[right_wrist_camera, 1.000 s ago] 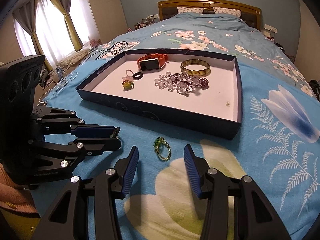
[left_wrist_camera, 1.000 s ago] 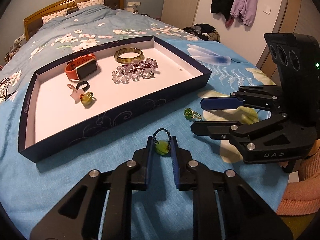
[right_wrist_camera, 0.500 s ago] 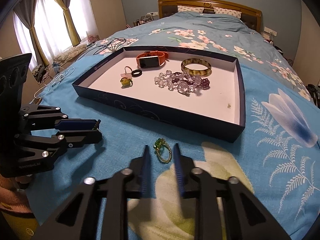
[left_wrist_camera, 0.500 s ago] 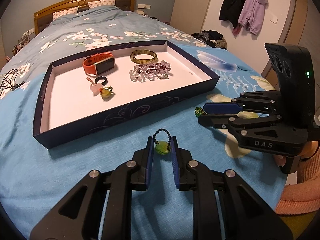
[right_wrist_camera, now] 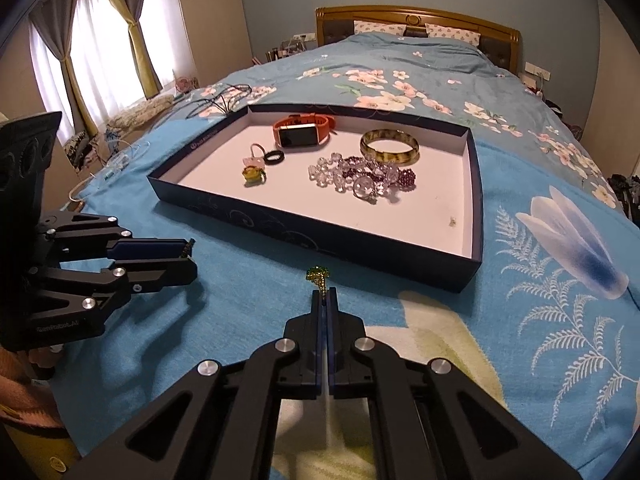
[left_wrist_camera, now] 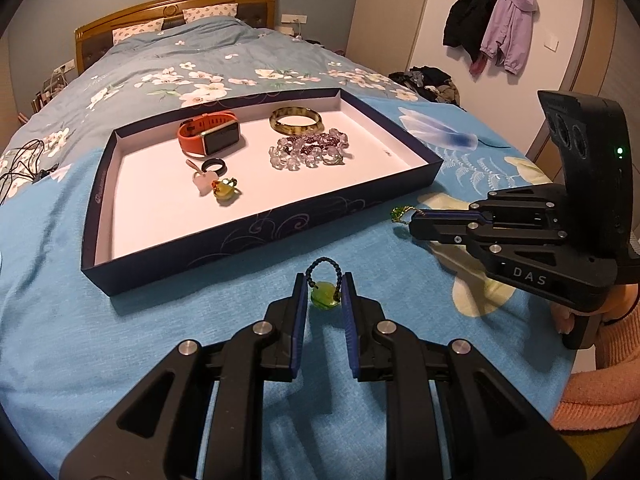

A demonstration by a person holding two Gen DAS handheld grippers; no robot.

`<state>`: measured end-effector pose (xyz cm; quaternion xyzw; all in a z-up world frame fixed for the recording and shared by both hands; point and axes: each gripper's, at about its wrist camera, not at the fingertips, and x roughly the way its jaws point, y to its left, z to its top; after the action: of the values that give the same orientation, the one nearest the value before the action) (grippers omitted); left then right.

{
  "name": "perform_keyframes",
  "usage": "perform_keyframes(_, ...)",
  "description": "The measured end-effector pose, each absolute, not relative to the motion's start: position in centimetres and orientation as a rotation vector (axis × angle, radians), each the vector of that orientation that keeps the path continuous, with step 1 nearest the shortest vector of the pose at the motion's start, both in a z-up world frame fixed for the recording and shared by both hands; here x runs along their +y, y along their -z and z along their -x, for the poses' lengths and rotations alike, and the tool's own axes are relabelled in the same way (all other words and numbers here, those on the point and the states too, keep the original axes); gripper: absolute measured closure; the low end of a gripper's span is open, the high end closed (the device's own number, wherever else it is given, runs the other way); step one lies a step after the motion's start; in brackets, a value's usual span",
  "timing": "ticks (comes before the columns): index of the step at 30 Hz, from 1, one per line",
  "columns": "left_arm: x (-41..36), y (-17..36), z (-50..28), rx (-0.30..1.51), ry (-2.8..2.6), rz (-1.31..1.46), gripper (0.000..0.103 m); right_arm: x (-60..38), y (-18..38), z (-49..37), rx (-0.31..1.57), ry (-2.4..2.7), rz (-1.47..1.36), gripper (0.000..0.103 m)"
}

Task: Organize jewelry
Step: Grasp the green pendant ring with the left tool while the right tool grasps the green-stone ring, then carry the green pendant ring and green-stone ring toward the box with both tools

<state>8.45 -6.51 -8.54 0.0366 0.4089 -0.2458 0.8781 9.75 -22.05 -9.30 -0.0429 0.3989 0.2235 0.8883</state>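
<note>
Two grippers are in the room: the left gripper and the right gripper. One dark blue tray lies on the one bed. In the tray I count one orange watch, one mottled bangle, one black ring, one pink charm, one yellow-green ring and one heap of clear and purple beads; how many strands make it up I cannot tell. Outside the tray are two pieces: one green pendant on a dark cord and one green-stoned ring. Two jackets hang on the wall, and two pillows lie at the headboard.
</note>
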Motion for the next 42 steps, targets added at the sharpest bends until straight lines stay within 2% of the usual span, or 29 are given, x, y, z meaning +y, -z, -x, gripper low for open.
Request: perform_keyframes(42, -5.0, 5.0, -7.8, 0.745, 0.458, -0.084, 0.086, -22.6, 5.9, -9.1, 0.695, -0.505, 0.001, 0.102)
